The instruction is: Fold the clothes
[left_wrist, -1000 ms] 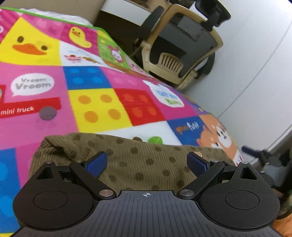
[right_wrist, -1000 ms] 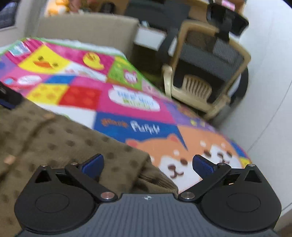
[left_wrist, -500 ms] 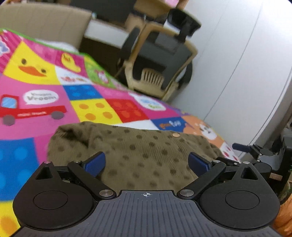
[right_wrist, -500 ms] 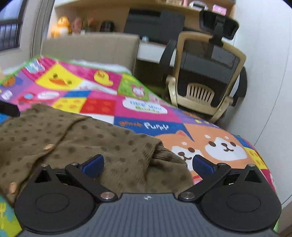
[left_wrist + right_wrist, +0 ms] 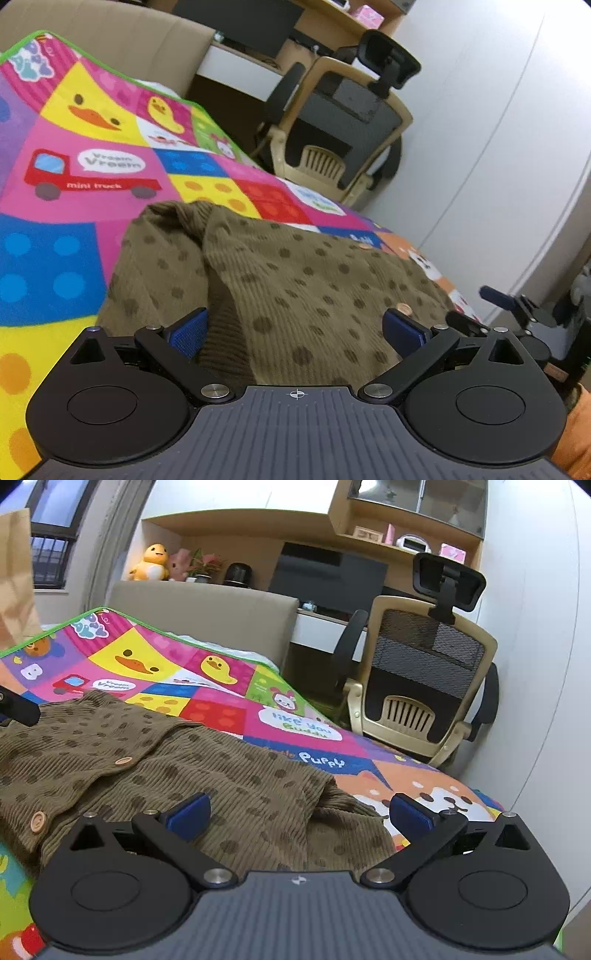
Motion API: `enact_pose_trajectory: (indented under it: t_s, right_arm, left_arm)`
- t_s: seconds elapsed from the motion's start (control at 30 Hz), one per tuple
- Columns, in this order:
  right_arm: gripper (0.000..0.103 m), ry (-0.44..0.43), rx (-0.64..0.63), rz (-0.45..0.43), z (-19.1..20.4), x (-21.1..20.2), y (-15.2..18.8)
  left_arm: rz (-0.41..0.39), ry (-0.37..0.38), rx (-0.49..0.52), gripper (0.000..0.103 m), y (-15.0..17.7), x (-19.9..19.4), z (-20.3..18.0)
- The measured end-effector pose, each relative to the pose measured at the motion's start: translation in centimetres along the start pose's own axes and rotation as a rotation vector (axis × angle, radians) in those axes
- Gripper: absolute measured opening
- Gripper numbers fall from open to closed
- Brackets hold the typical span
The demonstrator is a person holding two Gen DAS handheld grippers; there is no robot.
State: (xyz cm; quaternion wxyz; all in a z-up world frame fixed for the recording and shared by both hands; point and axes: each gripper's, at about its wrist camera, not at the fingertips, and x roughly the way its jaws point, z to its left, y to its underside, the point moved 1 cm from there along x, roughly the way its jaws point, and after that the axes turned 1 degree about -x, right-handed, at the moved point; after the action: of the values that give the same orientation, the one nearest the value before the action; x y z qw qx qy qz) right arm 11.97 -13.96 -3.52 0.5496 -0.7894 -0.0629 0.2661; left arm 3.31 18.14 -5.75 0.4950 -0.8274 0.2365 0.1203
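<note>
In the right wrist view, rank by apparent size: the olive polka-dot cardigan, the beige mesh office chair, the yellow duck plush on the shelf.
1. Olive polka-dot cardigan, largest, though nearness to the camera inflates it.
2. Beige mesh office chair.
3. Yellow duck plush, smallest, and farthest away.

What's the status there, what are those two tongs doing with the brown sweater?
Left tongs open, empty, above the sweater. Right tongs open, empty. Sweater lying loosely bunched on the play mat, buttons up. Nothing in the way.
</note>
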Motion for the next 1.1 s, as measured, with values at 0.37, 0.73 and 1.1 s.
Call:
enact_pose_trajectory:
  t_s: [0.37, 0.73, 1.1]
  right_arm:
    - [0.103, -0.046, -0.006, 0.187, -0.4, 3.4, -0.2]
    - [0.103, -0.155, 0.258, 0.295, -3.0, 2.4, 0.3]
    - [0.103, -0.247, 0.152, 0.280, 2.7, 2.7, -3.0]
  left_arm:
    - [0.031, -0.106, 0.026, 0.102, -0.3, 1.6, -1.0]
    - [0.060, -0.137, 0.070, 0.103, 0.3, 1.9, -1.4]
    - [0.073, -0.115, 0.088, 0.103, -0.8, -0.1, -3.2]
